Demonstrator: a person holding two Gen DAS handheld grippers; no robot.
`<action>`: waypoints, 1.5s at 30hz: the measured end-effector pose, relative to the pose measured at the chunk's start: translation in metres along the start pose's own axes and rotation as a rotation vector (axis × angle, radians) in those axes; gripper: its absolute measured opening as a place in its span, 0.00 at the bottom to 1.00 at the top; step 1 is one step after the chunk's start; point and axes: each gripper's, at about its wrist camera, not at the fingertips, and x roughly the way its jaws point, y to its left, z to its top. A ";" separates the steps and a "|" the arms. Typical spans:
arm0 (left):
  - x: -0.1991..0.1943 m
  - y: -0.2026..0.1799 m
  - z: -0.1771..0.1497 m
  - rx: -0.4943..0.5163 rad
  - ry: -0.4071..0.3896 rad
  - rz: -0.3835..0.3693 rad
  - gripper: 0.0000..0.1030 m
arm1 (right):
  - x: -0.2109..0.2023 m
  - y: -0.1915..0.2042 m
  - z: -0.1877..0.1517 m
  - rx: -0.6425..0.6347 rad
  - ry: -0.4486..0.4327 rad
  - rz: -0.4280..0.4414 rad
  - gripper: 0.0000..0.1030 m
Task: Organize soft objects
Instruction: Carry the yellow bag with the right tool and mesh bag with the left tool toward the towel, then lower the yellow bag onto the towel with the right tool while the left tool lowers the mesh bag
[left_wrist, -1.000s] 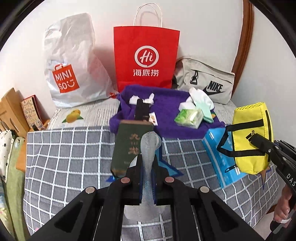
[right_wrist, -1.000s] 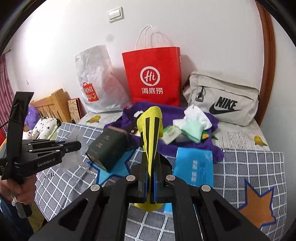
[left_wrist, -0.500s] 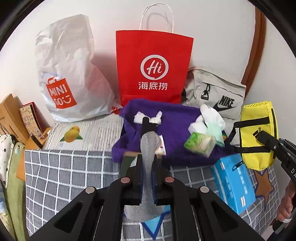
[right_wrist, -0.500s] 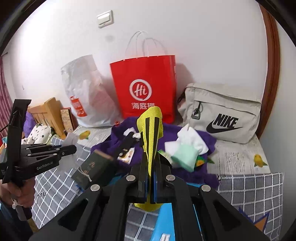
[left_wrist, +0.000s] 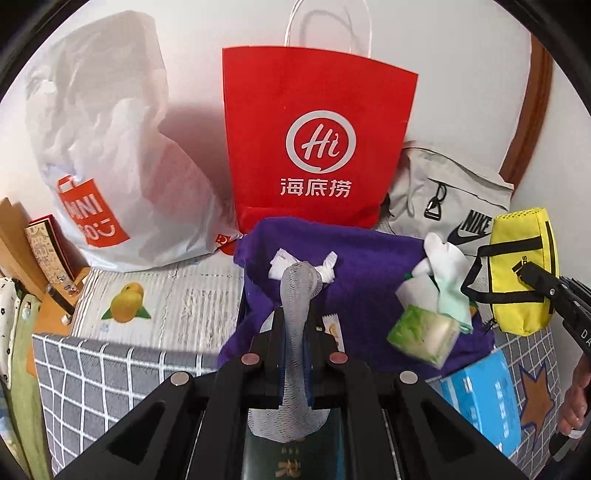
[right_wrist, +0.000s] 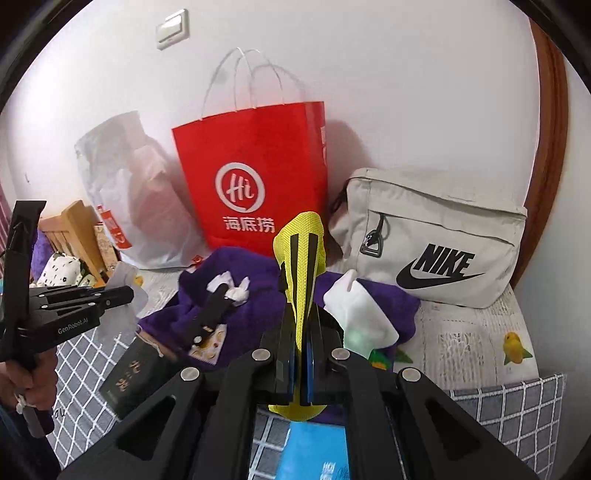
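Observation:
My left gripper (left_wrist: 297, 325) is shut on a grey mesh pouch (left_wrist: 298, 291), held above the near edge of a purple cloth (left_wrist: 365, 258). In the right wrist view that gripper (right_wrist: 123, 293) enters from the left with the pale pouch (right_wrist: 129, 291) at its tip. My right gripper (right_wrist: 300, 332) is shut on a yellow bag with black straps (right_wrist: 301, 258); the left wrist view shows the same yellow bag (left_wrist: 517, 280) hanging at the right. On the purple cloth lie white and mint cloths (left_wrist: 448, 273), a green tissue pack (left_wrist: 424, 332) and small white socks (left_wrist: 279, 264).
A red paper bag (left_wrist: 317, 147), a white plastic shopping bag (left_wrist: 110, 147) and a grey Nike bag (right_wrist: 436, 236) stand against the wall. A blue pack (left_wrist: 484, 398) and a dark green book (right_wrist: 136, 376) lie on the checked bedcover (left_wrist: 110, 369). Wooden furniture (left_wrist: 14, 236) stands at left.
Both grippers have moved forward across the bed toward the wall, each carrying its item. The red bag and purple cloth now look nearer; the book has slid under the left gripper.

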 end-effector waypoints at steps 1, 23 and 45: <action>0.005 0.000 0.003 -0.001 0.004 -0.003 0.08 | 0.004 -0.001 0.001 0.003 0.004 -0.002 0.04; 0.092 -0.024 0.020 0.053 0.130 -0.041 0.08 | 0.096 0.013 0.005 -0.001 0.153 0.107 0.04; 0.103 -0.021 0.015 0.050 0.172 -0.040 0.08 | 0.132 0.018 -0.012 -0.009 0.273 0.127 0.07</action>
